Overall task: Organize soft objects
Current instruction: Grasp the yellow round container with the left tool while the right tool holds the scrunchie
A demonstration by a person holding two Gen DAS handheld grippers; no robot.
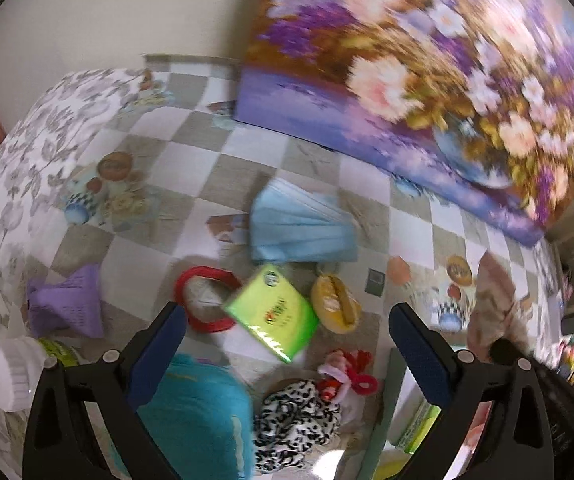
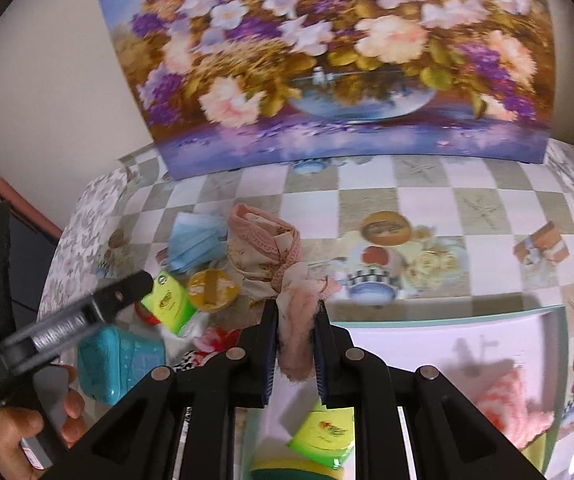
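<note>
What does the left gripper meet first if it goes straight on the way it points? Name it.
Most likely the green tissue pack: it lies between the open fingers of the left gripper, just ahead. The red ring and the yellow round toy flank it. Depth is unclear through the fisheye.

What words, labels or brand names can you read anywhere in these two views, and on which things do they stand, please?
None can be read.
Green tissue packet: red print and a round logo, too blurred.
Second green packet in the box: small logo, illegible.
Left gripper: white marking on its body, too small.
</note>
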